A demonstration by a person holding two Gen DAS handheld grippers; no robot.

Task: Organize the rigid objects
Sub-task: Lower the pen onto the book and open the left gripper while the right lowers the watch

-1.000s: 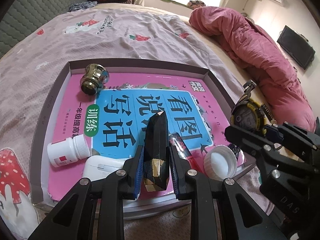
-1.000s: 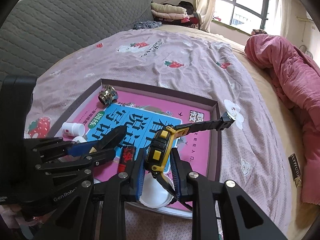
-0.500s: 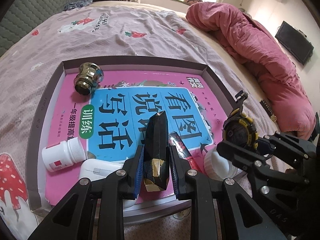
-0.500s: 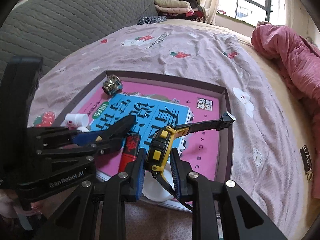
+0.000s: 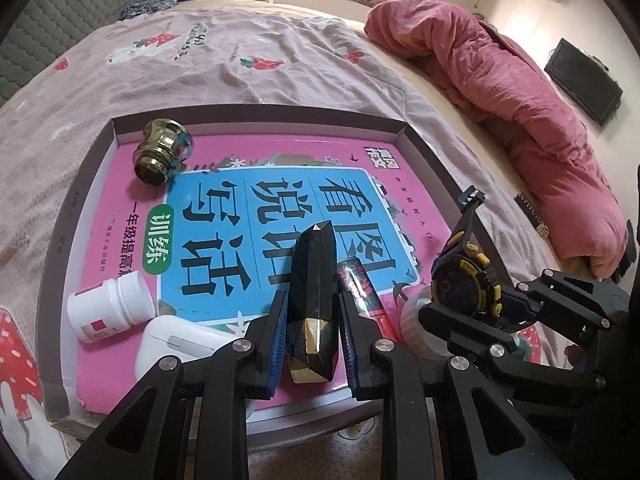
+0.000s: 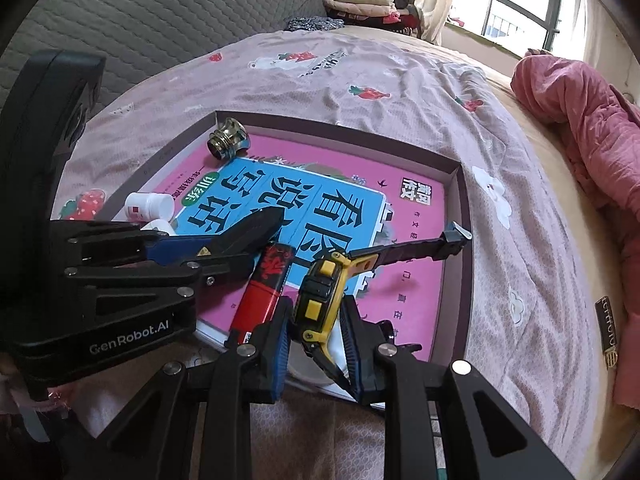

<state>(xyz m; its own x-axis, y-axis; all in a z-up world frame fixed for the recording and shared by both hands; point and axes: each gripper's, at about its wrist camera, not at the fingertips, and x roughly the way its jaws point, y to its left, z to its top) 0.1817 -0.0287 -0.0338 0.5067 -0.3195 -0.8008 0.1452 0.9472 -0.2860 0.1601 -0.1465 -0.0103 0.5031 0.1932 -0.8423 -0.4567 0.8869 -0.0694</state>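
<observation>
My left gripper (image 5: 311,332) is shut on a black faceted crystal-shaped object with a gold band (image 5: 314,292), held over the near part of a shallow brown box (image 5: 256,111). The crystal also shows in the right wrist view (image 6: 250,230). My right gripper (image 6: 316,332) is shut on a yellow-and-black wristwatch (image 6: 320,296), its strap pointing right over the box; the watch shows in the left wrist view (image 5: 466,280). A pink and blue book (image 5: 256,208) lines the box.
In the box lie a brass knob (image 5: 160,154), a white pill bottle (image 5: 108,306), a white earbud case (image 5: 176,344), a red-black tube (image 6: 264,288) and a white lid (image 5: 414,324). A pink quilt (image 5: 520,112) lies on the right. A small black tag (image 6: 606,332) lies on the bedsheet.
Both grippers have moved slightly forward over the box's near edge, each still holding its object. The watch has come nearer the crystal.
</observation>
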